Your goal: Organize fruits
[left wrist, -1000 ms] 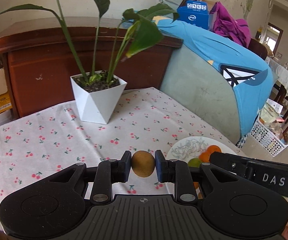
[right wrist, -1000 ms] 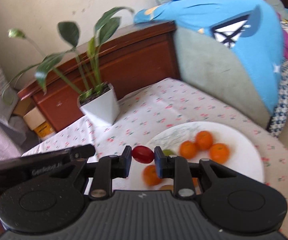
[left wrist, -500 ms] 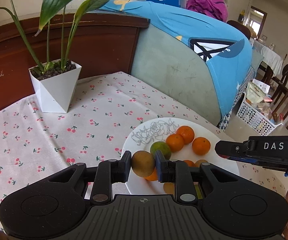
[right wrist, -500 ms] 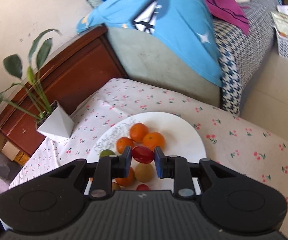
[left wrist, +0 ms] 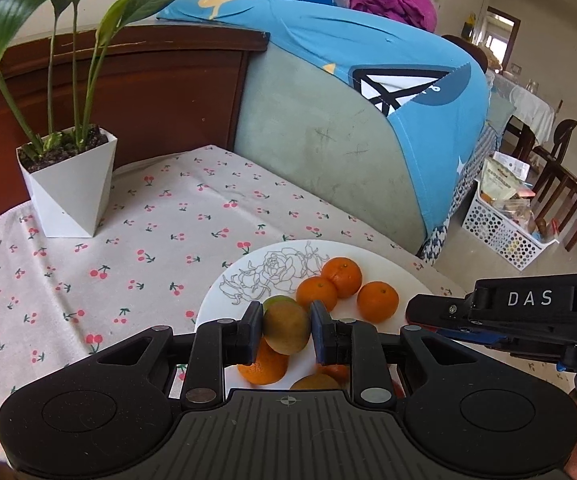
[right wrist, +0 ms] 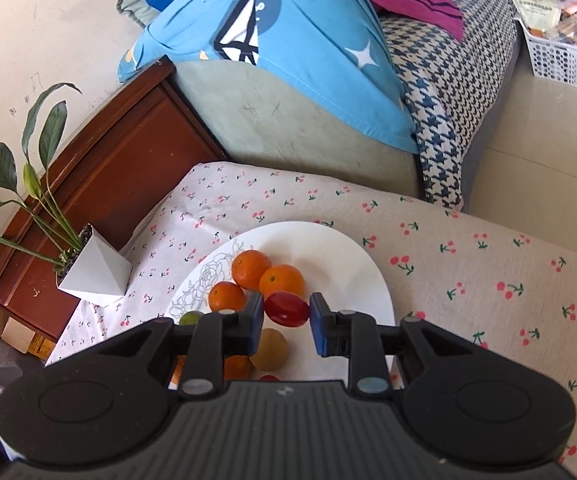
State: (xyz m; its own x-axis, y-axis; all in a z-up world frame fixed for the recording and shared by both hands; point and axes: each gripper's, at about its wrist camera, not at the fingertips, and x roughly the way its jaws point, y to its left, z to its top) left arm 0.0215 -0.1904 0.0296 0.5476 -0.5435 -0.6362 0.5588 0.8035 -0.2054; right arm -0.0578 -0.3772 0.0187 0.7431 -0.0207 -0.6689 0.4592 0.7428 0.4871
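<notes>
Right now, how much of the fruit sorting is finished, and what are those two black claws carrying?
Mostly done, it seems: several oranges and a brownish fruit already lie on the white plate. In hand: the left gripper pinches a kiwi, and the right gripper has a red fruit between its pads, both above the plate. Left: setting those two down. No loose fruit shows on the cherry tablecloth.

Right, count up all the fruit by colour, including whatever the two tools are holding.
Orange fruit: 5, all on the plate
Brown fruit: 2, one in the left tool, one on the plate
Red fruit: 2, one in the right tool, one on the plate, mostly hidden
Green fruit: 1, on the plate
Total: 10
</notes>
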